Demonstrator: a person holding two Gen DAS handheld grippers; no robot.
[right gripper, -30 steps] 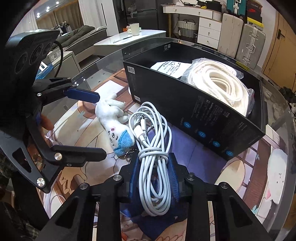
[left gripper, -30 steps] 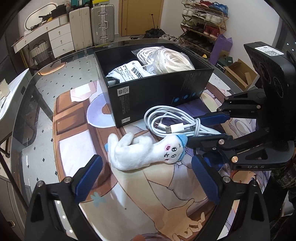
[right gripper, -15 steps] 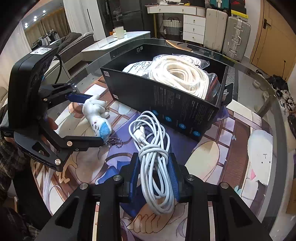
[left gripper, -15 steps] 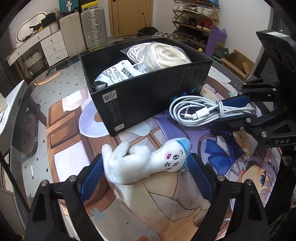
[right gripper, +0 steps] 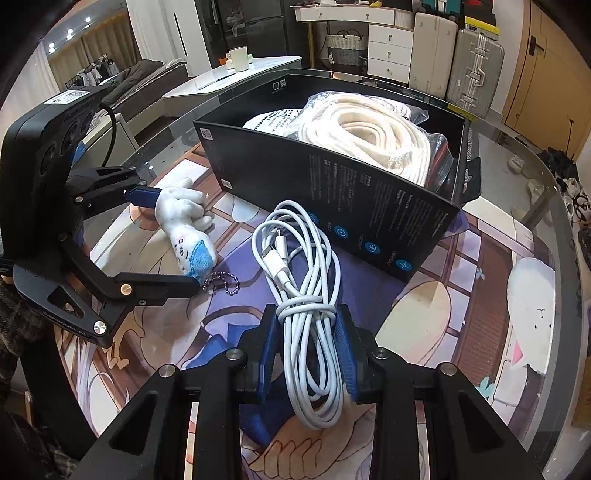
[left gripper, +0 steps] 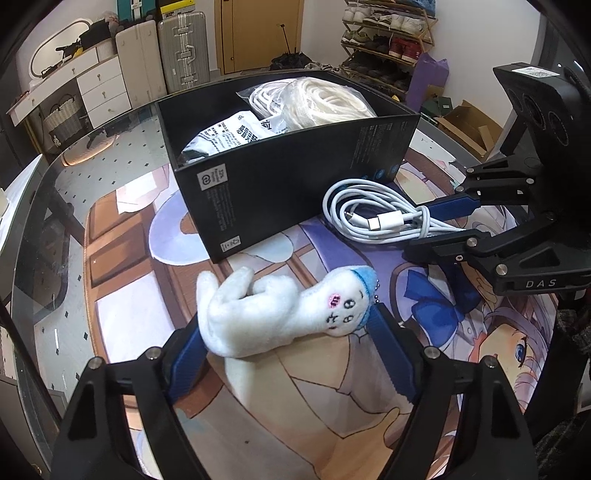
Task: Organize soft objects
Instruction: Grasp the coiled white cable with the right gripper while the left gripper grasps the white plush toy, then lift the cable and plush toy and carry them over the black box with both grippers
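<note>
A white plush toy point(left gripper: 280, 306) with a blue cap sits between the pads of my left gripper point(left gripper: 284, 332), which is shut on it; it also shows in the right wrist view point(right gripper: 186, 230), with its bead chain point(right gripper: 221, 282) hanging down. My right gripper point(right gripper: 306, 332) is shut on a coiled white charging cable point(right gripper: 299, 266) and holds it in front of the black box point(right gripper: 369, 218). The cable also shows in the left wrist view point(left gripper: 376, 218). The box point(left gripper: 280, 173) holds a bagged white rope coil point(right gripper: 373, 133) and a printed white packet point(left gripper: 236, 136).
A printed anime mat point(left gripper: 332, 391) covers the glass table point(left gripper: 92, 158). The table's round edge runs along the right in the right wrist view point(right gripper: 565, 221). Suitcases point(left gripper: 162, 51), drawers and a shoe rack point(left gripper: 388, 33) stand beyond it.
My left gripper has closed in on the plush toy and now grips it. My right gripper has lifted the cable and carried it to the front of the box.
</note>
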